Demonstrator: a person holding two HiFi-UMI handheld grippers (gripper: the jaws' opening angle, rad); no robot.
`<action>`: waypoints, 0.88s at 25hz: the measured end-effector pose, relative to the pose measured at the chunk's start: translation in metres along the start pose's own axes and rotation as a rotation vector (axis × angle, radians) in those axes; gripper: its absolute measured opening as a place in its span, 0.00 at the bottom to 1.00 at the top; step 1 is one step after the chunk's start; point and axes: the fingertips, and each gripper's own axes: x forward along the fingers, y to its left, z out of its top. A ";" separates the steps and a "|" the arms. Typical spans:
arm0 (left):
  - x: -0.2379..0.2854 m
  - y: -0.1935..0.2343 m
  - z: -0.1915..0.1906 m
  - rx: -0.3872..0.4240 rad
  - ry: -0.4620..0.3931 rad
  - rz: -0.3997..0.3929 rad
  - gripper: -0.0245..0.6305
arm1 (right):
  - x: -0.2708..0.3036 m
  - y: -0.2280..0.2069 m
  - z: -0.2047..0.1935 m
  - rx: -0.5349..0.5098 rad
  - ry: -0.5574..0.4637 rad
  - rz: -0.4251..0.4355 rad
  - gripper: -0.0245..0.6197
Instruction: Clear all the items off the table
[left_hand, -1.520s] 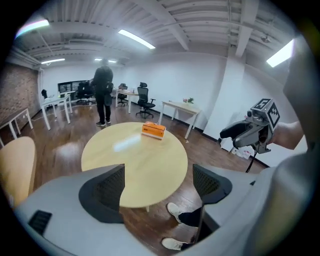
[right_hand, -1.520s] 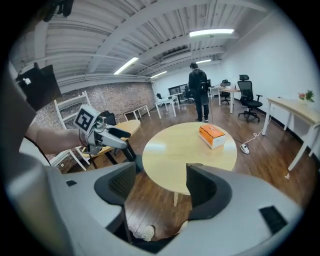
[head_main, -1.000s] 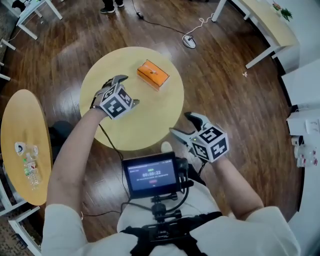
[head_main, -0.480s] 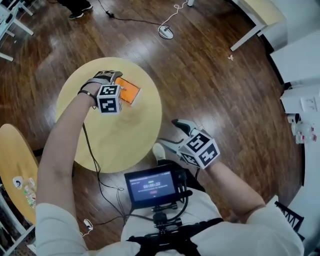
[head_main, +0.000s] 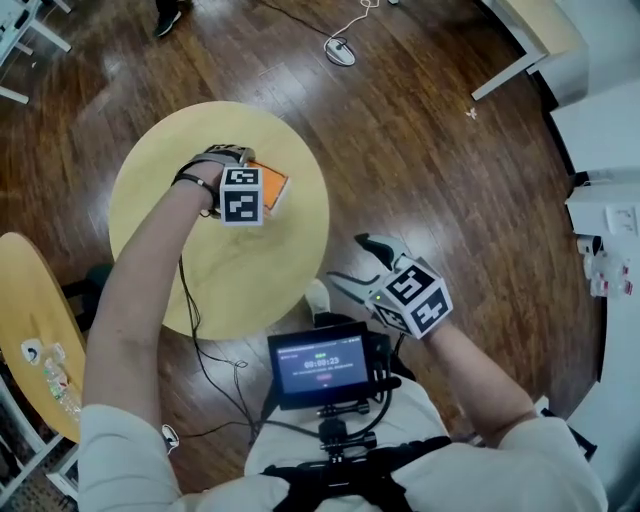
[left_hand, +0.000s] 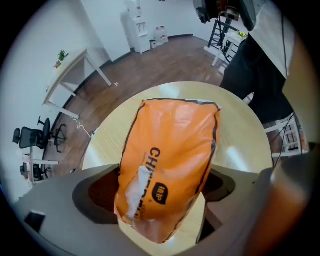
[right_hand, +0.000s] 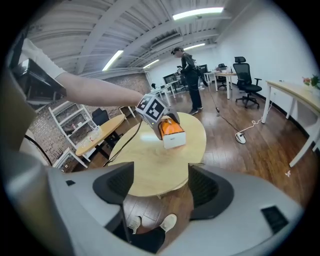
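Left tool: jaws just closing, now pressing both sides of pack between them, on tabletop beneath. Right tool: gaping, empty, off tabletop's edge — pack well ahead.

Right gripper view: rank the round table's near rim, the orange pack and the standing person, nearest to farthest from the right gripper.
1. round table, near rim: just beyond the open right gripper.
2. orange pack: farther back on the tabletop.
3. standing person: beyond the table, by the desks.
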 end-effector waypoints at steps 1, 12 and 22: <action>-0.003 -0.006 0.003 -0.013 -0.021 0.001 0.78 | 0.001 0.003 0.002 -0.003 -0.003 0.006 0.58; 0.017 -0.036 -0.005 0.107 0.076 -0.023 0.71 | 0.006 0.012 0.000 -0.013 -0.003 0.031 0.58; -0.045 -0.029 -0.012 -0.509 -0.102 0.115 0.60 | -0.002 0.020 0.007 -0.056 -0.027 0.089 0.58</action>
